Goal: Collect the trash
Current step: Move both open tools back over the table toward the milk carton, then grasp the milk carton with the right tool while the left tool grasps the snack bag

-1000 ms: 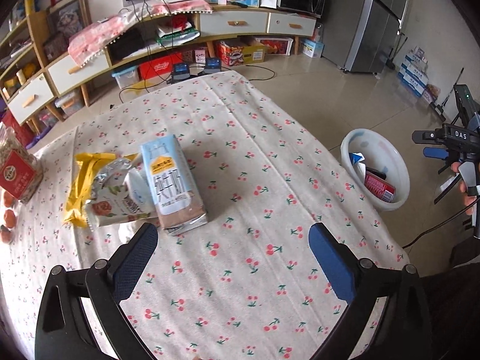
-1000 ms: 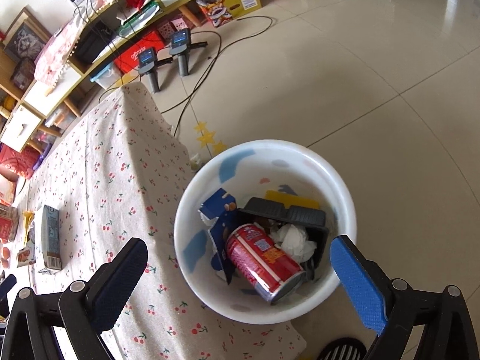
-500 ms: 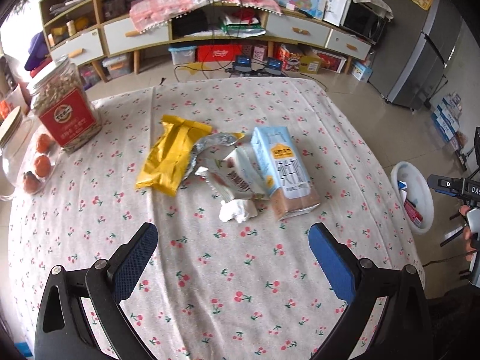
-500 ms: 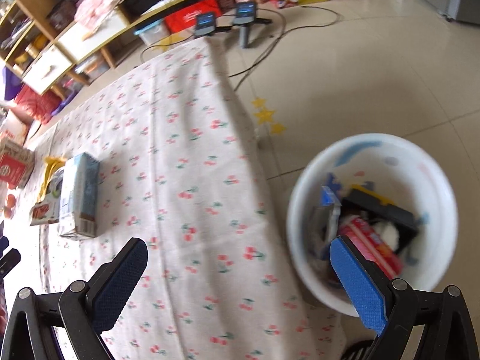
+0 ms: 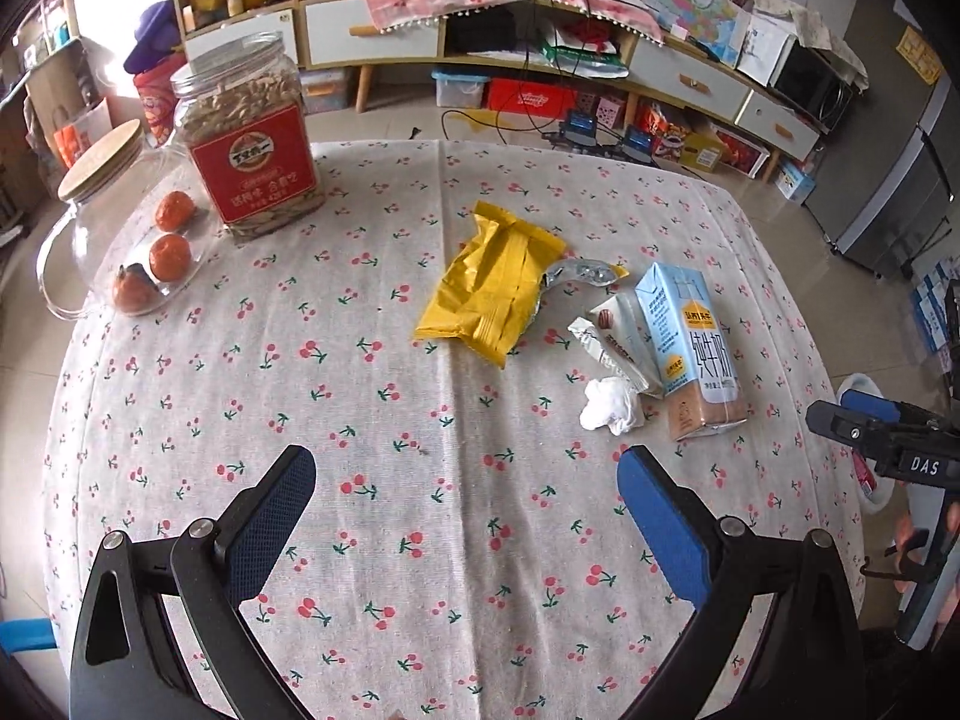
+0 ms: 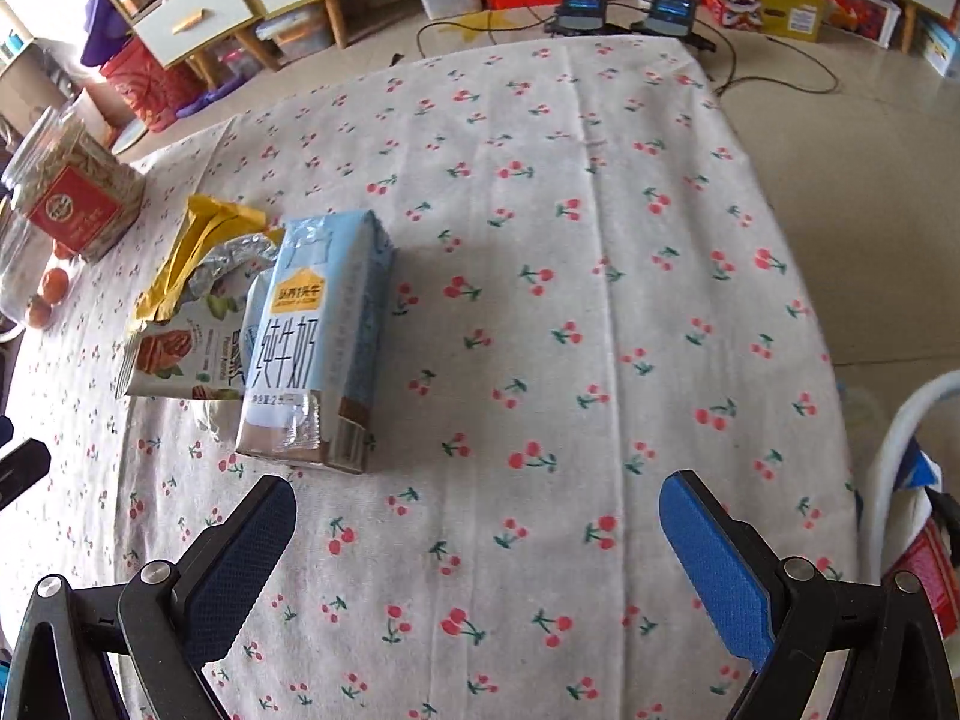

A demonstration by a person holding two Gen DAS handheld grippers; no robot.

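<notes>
On the cherry-print tablecloth (image 5: 372, 420) lies a heap of trash: a light-blue milk carton (image 5: 696, 348) (image 6: 318, 336) on its side, a yellow wrapper (image 5: 492, 288) (image 6: 204, 234), a nut snack packet (image 5: 618, 342) (image 6: 180, 354) and a crumpled white tissue (image 5: 609, 405). My left gripper (image 5: 462, 516) hovers open over the near side of the table, short of the trash. My right gripper (image 6: 474, 552) is open too, just to the right of and nearer than the carton. A white trash bin (image 6: 900, 456) with waste inside stands on the floor past the table's right edge.
At the table's far left stand a clear jar of seeds with a red label (image 5: 252, 138) (image 6: 72, 198), a glass jar with a wooden lid (image 5: 102, 162) and small orange fruits (image 5: 171, 255). Shelving and drawers (image 5: 540, 42) line the back wall.
My right gripper has swung left from above the bin to over the table near the carton. The left gripper's view has pulled back and turned left, taking in the whole table.
</notes>
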